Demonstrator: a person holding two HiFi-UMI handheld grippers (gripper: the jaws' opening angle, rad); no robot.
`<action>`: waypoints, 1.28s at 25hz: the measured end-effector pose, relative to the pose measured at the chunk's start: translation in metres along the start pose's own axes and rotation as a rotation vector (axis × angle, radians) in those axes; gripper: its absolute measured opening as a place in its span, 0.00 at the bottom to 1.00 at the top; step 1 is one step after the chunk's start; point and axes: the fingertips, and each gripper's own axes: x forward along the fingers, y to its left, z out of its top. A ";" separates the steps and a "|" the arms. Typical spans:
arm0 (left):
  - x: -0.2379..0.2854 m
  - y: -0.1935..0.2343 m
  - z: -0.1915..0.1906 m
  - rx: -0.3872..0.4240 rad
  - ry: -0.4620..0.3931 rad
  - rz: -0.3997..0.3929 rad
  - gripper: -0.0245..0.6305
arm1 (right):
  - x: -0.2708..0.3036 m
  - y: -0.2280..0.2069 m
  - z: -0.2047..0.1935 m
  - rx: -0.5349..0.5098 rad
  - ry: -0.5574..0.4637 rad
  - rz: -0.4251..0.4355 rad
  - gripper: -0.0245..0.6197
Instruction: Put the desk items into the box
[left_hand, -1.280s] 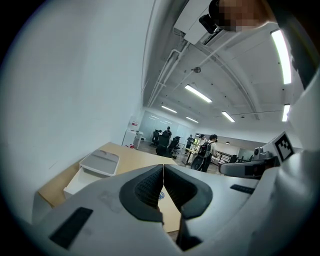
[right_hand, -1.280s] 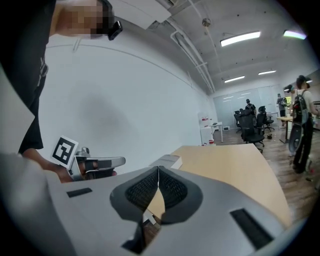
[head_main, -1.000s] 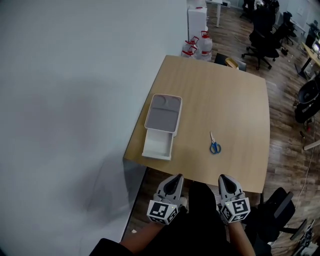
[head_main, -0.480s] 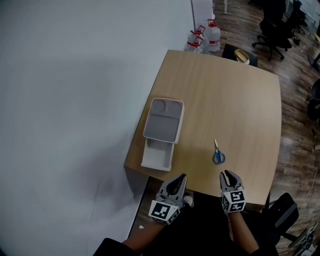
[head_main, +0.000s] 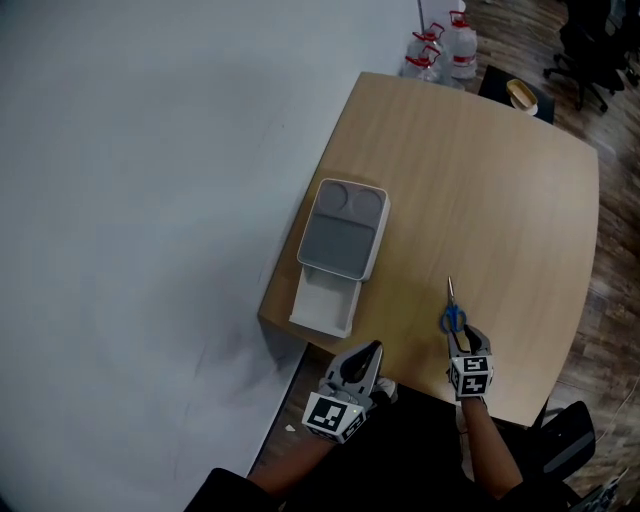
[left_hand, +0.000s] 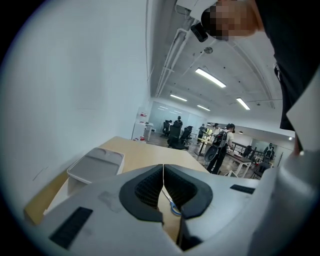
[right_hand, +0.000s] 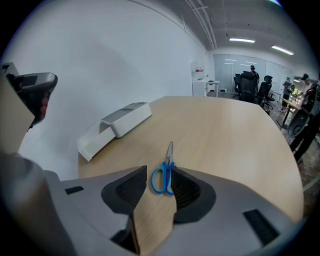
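Blue-handled scissors (head_main: 452, 313) lie on the wooden table (head_main: 480, 180) near its front edge, blades pointing away from me. My right gripper (head_main: 464, 337) sits just behind them, its jaws opening. In the right gripper view the blue handles (right_hand: 162, 178) lie between the fingertips and the pads do not press on them. The white box (head_main: 343, 231) with a grey lid stands at the table's left side, its drawer (head_main: 323, 306) pulled out toward me. My left gripper (head_main: 370, 352) is shut and empty at the table's front edge, right of the drawer.
A white wall runs along the table's left edge. Water bottles (head_main: 447, 48) and a chair (head_main: 520, 95) stand beyond the far edge. People (left_hand: 220, 145) and office chairs are in the room behind. Bare wood spreads across the table's middle and right.
My right gripper has moved forward over the table edge up to the scissors and its jaws have opened. The left gripper has stayed shut at the front edge.
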 end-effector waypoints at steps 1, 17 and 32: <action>0.003 0.001 0.000 -0.001 0.009 0.011 0.06 | 0.009 -0.003 -0.003 0.003 0.017 0.006 0.36; 0.004 0.011 0.000 -0.009 -0.005 0.144 0.06 | 0.068 -0.019 -0.037 -0.110 0.197 -0.013 0.27; -0.044 0.061 0.021 0.005 -0.093 0.193 0.06 | 0.050 0.018 0.000 -0.073 0.157 -0.021 0.26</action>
